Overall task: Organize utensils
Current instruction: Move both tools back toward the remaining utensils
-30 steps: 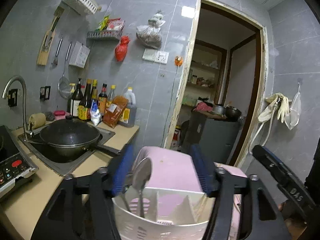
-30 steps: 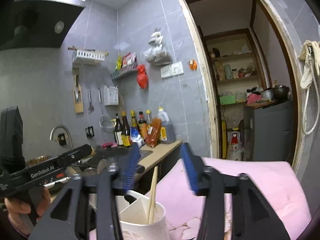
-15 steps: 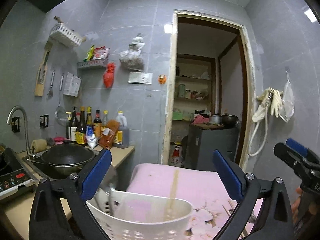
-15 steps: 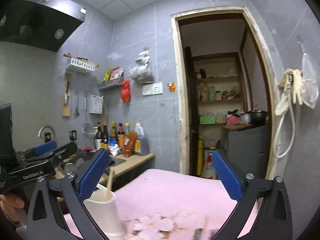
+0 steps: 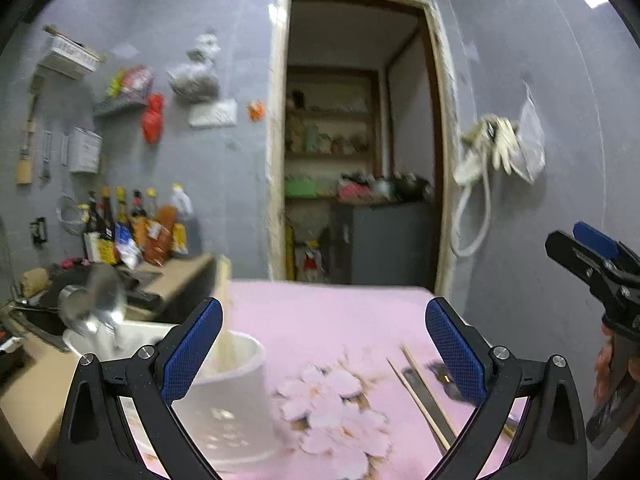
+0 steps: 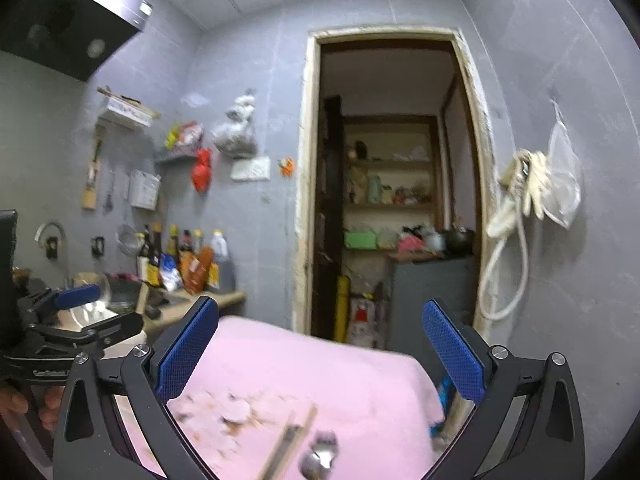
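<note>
While both tools stand wide apart with nothing between their blue pads, the task is judged to be partly done. In the left wrist view, the left tool [image 5: 322,354] is held above a bench draped in a pink flowered cloth [image 5: 320,320], and a white utensil holder [image 5: 224,396] is seen at the bench's left edge with a pale chopstick [image 5: 223,304] and a metal ladle or spoon [image 5: 94,304] already standing in it. Loose chopsticks [image 5: 420,396] are left lying on the cloth to the right of the holder. In the right wrist view, the right tool [image 6: 320,354] is held over the same cloth, where a small fork [image 6: 320,454] is seen beside those chopsticks, still to be gathered.
</note>
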Demonstrator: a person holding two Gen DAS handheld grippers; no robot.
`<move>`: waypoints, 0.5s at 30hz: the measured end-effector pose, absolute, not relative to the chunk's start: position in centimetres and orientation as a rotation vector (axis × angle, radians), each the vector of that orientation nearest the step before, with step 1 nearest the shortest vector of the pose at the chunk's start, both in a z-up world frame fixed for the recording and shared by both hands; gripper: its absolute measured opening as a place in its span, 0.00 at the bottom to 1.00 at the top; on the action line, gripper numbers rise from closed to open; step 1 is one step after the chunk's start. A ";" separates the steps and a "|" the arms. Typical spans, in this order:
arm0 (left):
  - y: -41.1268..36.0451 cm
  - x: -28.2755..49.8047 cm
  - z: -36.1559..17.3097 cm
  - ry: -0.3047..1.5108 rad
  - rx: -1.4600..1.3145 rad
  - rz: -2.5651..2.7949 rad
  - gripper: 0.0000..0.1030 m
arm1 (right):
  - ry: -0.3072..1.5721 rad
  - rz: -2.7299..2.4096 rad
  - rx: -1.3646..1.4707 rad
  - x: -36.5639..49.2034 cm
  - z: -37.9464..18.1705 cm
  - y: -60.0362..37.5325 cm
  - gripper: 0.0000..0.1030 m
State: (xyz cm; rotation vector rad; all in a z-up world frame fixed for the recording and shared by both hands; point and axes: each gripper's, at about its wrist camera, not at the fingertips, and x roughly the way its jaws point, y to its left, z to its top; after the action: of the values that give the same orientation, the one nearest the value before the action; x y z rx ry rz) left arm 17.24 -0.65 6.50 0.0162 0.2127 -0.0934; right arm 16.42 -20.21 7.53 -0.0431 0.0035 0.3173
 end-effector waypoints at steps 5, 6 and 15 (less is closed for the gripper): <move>-2.9 19.9 4.1 0.350 0.046 -0.155 0.97 | 0.120 0.265 -0.035 18.2 5.7 -22.7 1.00; -3.3 20.3 3.6 0.375 0.048 -0.164 0.97 | 0.140 0.260 -0.032 18.5 5.3 -23.0 1.00; -5.5 24.3 0.0 0.585 0.073 -0.204 0.96 | 0.334 0.263 -0.049 21.8 1.8 -24.0 0.82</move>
State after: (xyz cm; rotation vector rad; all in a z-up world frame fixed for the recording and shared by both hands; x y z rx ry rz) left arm 24.25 -5.51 -0.03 0.0727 0.5851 -0.2042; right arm 21.83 -23.99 1.80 -0.0494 0.3338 0.2631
